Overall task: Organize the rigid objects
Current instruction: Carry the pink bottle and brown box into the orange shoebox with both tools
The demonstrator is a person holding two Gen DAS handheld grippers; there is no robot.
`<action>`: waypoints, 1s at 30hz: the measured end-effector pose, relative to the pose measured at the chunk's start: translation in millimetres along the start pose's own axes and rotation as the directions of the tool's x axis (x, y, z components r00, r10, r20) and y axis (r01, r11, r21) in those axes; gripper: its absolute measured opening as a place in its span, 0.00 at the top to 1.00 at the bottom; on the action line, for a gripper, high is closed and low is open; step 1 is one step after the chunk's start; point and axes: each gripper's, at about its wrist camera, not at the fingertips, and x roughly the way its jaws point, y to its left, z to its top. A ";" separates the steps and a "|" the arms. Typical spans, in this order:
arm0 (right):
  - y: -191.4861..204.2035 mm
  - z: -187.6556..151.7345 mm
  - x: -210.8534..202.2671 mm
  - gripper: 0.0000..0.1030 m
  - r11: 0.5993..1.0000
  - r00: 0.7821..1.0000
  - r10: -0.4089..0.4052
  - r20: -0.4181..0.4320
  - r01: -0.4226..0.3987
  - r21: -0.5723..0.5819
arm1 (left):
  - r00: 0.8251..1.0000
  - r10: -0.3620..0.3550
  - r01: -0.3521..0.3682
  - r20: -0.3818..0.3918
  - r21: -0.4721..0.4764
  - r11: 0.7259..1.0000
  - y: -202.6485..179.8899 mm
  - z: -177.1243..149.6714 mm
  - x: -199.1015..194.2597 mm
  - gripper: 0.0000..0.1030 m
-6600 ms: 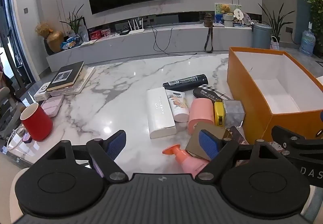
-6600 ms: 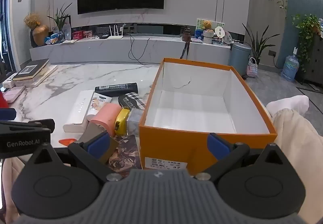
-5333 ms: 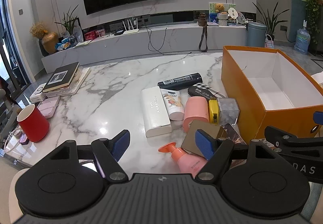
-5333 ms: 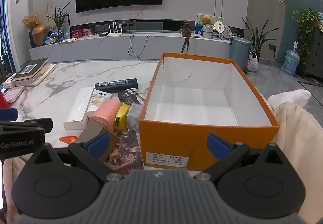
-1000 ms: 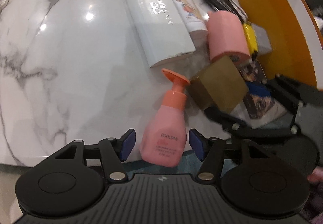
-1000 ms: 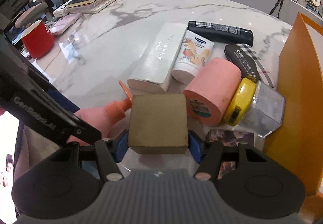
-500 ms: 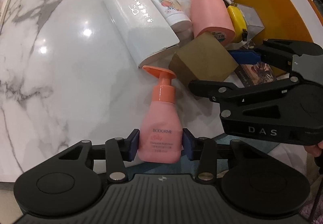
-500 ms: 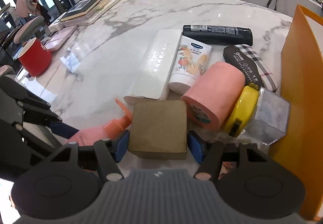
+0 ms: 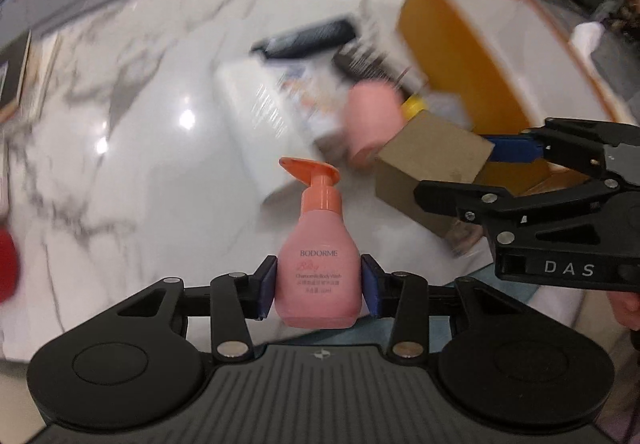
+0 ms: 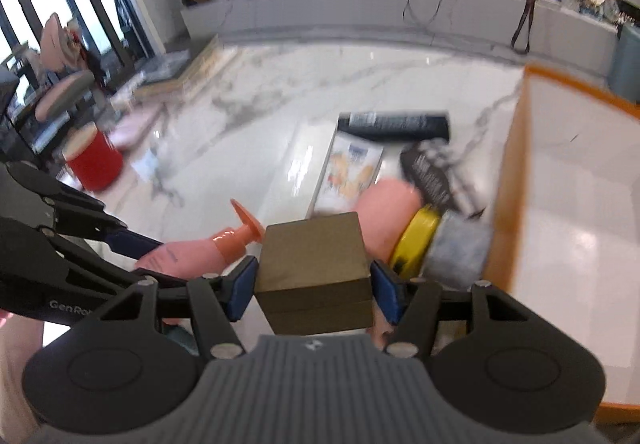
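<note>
1. The left tool [image 9: 319, 286] is closed on the lower body of a pink pump bottle [image 9: 318, 272], a blue pad pressed against each side. The bottle stands upright in the grip with its orange pump head pointing left, and appears lifted off the surface [image 9: 132, 148].

2. The right tool [image 10: 314, 286] is closed on a brown cardboard box [image 10: 316, 264], gripped on its left and right faces. In the left wrist view this box [image 9: 430, 168] hangs tilted, above the near right part of the pile.

3. The orange storage box [image 10: 508, 180] sits on the right of the surface. As much of its white inside as shows holds nothing, so by my reading no item has been put away yet.

4. On the surface to the left of the orange box lie a black tube [image 10: 394, 122], a white tube with a printed front [image 10: 352, 168], a long white case [image 9: 256, 124], a plaid-patterned case [image 10: 436, 172], a pink cylinder [image 10: 386, 212], a yellow item [image 10: 416, 240] and a clear grey block [image 10: 460, 248]. Motion blur hides their finer detail.

5. A red mug [image 10: 94, 158] stands at the far left, well apart from the pile.

6. My judgement: the task is at an early stage. Two items are in hand and not yet in the orange box, and about seven more wait after them.
</note>
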 end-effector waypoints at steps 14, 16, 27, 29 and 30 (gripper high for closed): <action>-126.3 -2.4 -99.1 0.41 0.948 0.969 -0.238 0.073 0.215 0.235 | 0.966 -0.244 0.223 0.084 0.199 0.954 -144.9 90.0 -26.6 0.52; -149.5 -9.8 -95.5 0.41 0.930 0.970 -0.239 0.039 0.218 0.295 | 0.965 -0.261 0.251 0.031 0.187 0.950 -159.8 98.5 -8.3 0.52; -205.8 -31.4 -52.4 0.41 0.868 0.983 -0.163 -0.082 0.183 0.462 | 0.991 -0.055 0.089 -0.123 0.289 0.953 -203.5 113.6 69.7 0.52; -206.6 -32.6 -45.0 0.41 0.867 0.983 -0.149 -0.104 0.180 0.464 | 0.990 -0.016 0.059 -0.141 0.308 0.949 -204.9 115.9 78.7 0.52; -208.6 -34.3 -40.9 0.41 0.867 0.983 -0.139 -0.119 0.179 0.465 | 0.988 0.000 0.049 -0.153 0.314 0.948 -205.7 116.1 83.4 0.52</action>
